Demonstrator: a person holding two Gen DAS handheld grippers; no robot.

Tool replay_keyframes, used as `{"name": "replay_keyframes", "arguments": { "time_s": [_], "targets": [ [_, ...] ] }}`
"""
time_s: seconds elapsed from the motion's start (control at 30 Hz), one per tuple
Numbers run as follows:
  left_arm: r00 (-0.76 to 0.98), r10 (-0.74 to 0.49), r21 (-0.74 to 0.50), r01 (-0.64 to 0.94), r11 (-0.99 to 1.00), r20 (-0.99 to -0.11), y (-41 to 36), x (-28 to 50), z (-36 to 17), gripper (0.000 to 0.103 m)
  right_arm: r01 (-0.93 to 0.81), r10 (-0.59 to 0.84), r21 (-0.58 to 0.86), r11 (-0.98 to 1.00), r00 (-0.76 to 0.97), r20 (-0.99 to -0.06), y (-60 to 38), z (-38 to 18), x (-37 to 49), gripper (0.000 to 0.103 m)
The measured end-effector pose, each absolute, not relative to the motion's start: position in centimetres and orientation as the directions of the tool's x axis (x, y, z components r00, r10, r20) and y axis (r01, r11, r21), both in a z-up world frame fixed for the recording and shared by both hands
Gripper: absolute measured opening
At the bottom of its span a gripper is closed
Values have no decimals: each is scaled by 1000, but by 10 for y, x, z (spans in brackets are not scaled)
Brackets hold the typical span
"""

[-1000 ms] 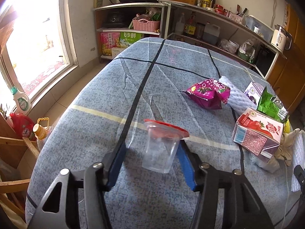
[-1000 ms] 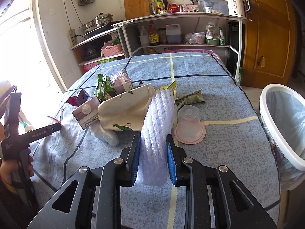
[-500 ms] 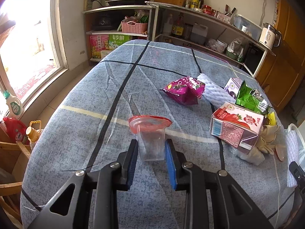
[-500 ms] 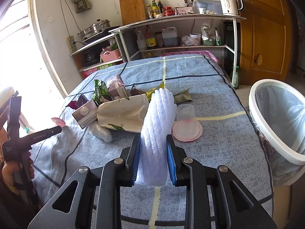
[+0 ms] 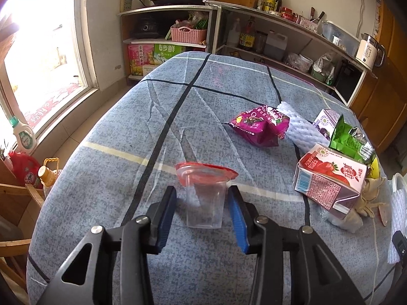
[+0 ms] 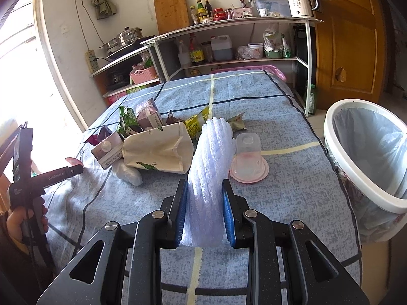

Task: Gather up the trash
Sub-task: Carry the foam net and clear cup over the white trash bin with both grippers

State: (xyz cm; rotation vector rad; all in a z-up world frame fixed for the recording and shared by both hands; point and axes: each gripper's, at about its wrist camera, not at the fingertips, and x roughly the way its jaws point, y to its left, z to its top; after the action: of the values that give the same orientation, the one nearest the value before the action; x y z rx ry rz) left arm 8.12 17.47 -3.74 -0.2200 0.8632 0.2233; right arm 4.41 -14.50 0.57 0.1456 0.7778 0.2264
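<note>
— Kitchen shelves stand behind the table [image 6: 292,178], and most trash lies on its blue cloth. What is collected?

— Nothing that I can see in the bin [image 6: 356,167]; its liner looks empty. It waits beside the table's right edge. The right gripper [image 6: 204,214] pinches the white foam net [image 6: 211,167], lifted over the near edge.

— And the left gripper [image 5: 202,213]?

— Its fingers are spread around the clear cup [image 5: 204,203] with the red lid, near the left edge; I see small gaps, so I judge it does not grip.

— What is left?

— Nearly all: the strawberry carton [image 5: 330,185], the purple snack bag [image 5: 259,127], the paper bag [image 6: 157,150], the upside-down cup [image 6: 248,157].
</note>
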Motion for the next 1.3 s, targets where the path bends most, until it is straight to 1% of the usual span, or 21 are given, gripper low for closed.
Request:
{"name": "replay_keyframes", "arguments": {
  "time_s": [0.03,0.07,0.3,0.43,0.6,0.7,0.8,0.9,1.07,1.3],
  "targets": [
    [628,102,-100,-279,955,-771,175,82,-38,30,-148,255,213,966,691,-676,-146,6,44,27],
    [629,98,-104,-275,956,-771,175,82,-38,30,-146,254,213,966,693,-675,-146,7,43,27],
    [658,84,-126,-265,956,-748,172,70,-28,29,-142,253,217,966,702,-666,-150,9,42,27],
    [694,63,-119,-211,970,-717,154,61,-9,29,-149,266,232,961,719,-642,-160,17,37,27],
    [742,-12,-134,-105,985,-670,119,54,20,29,-139,272,258,956,751,-602,-181,30,31,27],
    [757,-86,-156,-22,987,-648,92,53,34,29,-131,273,275,952,768,-579,-197,40,27,27],
    [764,-132,-143,52,988,-632,62,54,44,29,-116,260,280,953,786,-560,-215,50,25,27],
    [756,-199,-157,128,979,-624,33,60,51,29,-76,217,268,961,807,-549,-236,60,26,27],
    [723,-311,-174,260,950,-617,-23,71,58,29,8,128,229,973,812,-570,-282,63,32,27],
    [638,-465,-202,442,874,-614,-116,90,66,29,119,28,194,974,784,-620,-338,54,40,27]
  ]
}}
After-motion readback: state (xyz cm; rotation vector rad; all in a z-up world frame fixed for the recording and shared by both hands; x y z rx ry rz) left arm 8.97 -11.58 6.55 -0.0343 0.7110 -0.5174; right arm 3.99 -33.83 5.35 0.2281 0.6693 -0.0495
